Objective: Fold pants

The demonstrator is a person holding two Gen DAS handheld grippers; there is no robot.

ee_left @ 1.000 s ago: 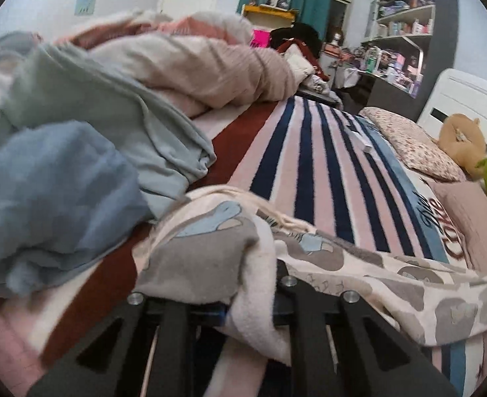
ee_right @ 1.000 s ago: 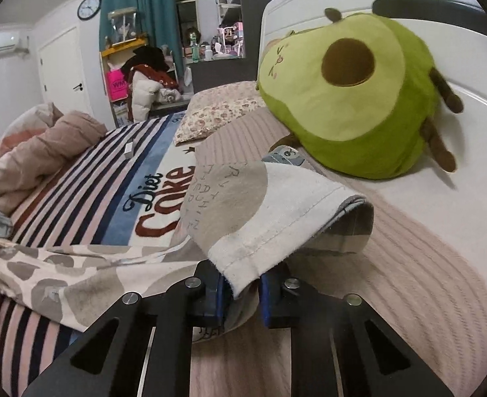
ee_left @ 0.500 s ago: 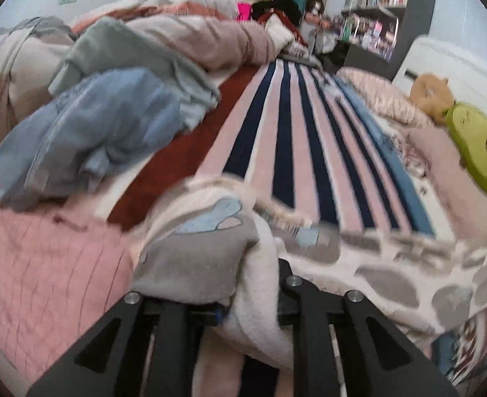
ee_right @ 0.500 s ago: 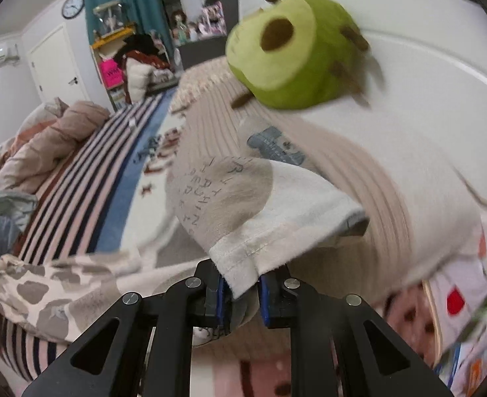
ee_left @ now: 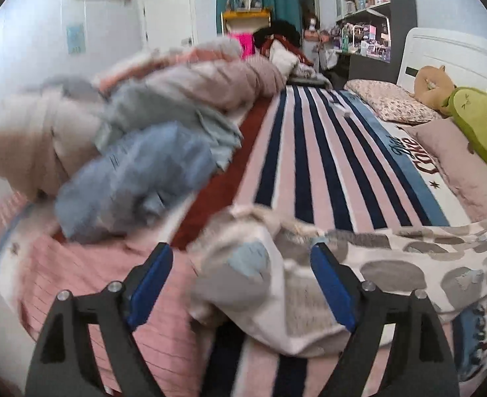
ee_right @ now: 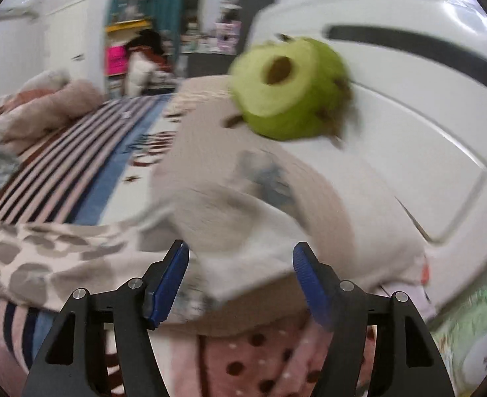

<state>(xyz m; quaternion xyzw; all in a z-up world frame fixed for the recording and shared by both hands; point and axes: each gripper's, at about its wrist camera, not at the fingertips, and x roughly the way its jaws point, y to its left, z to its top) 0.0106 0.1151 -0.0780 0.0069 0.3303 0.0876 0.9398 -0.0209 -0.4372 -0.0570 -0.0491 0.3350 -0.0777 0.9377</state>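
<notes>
Left gripper [ee_left: 242, 274]: jaws spread wide, blue pads clear of the cloth on both sides, nothing pinched. Right gripper [ee_right: 240, 276]: jaws likewise parted, blue pads standing off the fabric, nothing pinched. Pants [ee_left: 309, 284]: cream with grey blotches and a pale blue patch, lying stretched crosswise on the bed; one end bunched in a soft heap between the left gripper's fingers [ee_left: 149, 278], the other end [ee_right: 243, 231] spread over a beige ribbed pillow [ee_right: 326, 205] in front of the right gripper; right view blurred, so the hem's edge cannot be made out. Striped blanket [ee_left: 309, 152]: navy, pink and white bands with a red strip on one side and lettering near the pillows, under the pants. Clothes pile [ee_left: 127, 172]: blue and grey garments heaped beside the red strip, well apart from the pants' bunched end. Pink quilt [ee_left: 210, 76]: rumpled behind the pile. Avocado plush [ee_right: 289, 89]: green with brown pit, resting on the beige pillow against the white headboard [ee_right: 425, 115]. Floral pillow [ee_left: 389, 102]: near the headboard, beside a tan plush [ee_left: 432, 82]
</notes>
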